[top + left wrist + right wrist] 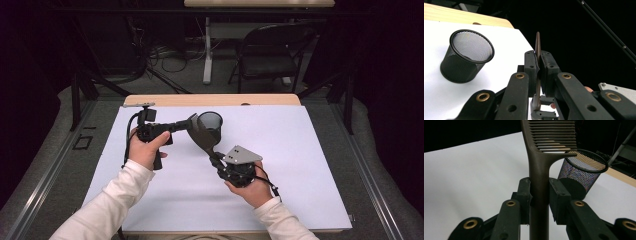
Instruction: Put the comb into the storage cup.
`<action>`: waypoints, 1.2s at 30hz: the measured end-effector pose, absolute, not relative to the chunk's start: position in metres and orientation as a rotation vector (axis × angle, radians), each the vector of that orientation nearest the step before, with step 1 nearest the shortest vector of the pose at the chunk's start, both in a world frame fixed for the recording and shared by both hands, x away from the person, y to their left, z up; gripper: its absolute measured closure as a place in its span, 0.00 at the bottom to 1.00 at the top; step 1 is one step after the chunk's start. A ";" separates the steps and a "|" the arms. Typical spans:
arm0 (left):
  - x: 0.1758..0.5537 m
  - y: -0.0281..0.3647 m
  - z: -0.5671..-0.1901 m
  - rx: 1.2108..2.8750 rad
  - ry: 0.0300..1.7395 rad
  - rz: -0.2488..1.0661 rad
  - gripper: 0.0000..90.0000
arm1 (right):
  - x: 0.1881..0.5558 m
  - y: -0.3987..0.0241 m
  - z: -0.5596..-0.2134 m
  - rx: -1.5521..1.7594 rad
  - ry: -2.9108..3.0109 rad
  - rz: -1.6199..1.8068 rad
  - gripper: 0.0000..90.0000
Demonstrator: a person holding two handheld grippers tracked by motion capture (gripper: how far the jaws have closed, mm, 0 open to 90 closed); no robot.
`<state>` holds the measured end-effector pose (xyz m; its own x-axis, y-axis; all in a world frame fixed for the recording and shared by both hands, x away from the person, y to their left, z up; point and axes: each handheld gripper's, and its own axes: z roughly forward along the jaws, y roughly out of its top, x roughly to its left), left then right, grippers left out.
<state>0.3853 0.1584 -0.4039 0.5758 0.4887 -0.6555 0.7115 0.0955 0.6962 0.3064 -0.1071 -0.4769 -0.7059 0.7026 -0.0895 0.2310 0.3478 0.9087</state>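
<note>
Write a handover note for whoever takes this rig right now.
Left hand-held gripper: shut on the comb, edge-on between its pads.
Right hand-held gripper: shut on the comb's handle.
The comb is held in the air by both, beside the mesh cup, which stands on the white sheet.
Done: comb lifted.
Left: probably one gripper lets go and the other sets the comb in the cup.

The left gripper (pixel 539 66) pinches a thin brown comb (pixel 538 46) edge-on between its two black jaws. To the left, a black mesh cup (pixel 466 56) stands on the white table cover (pixel 506 50), apart from the jaws.
</note>
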 end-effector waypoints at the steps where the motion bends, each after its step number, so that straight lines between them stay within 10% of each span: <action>1: 0.385 0.158 -0.404 1.550 1.049 -0.220 0.94 | 0.307 -0.107 -0.477 0.814 2.144 1.333 0.80; 36: 0.391 0.157 -0.409 1.534 1.123 -0.233 0.95 | 0.308 -0.109 -0.475 0.851 2.152 1.369 0.77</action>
<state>0.3907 0.1565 -0.4087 0.5200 0.5137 -0.6824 0.7428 0.1225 0.6582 0.3084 -0.1094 -0.4753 -0.7089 0.7039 -0.0443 0.2585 0.3177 0.9123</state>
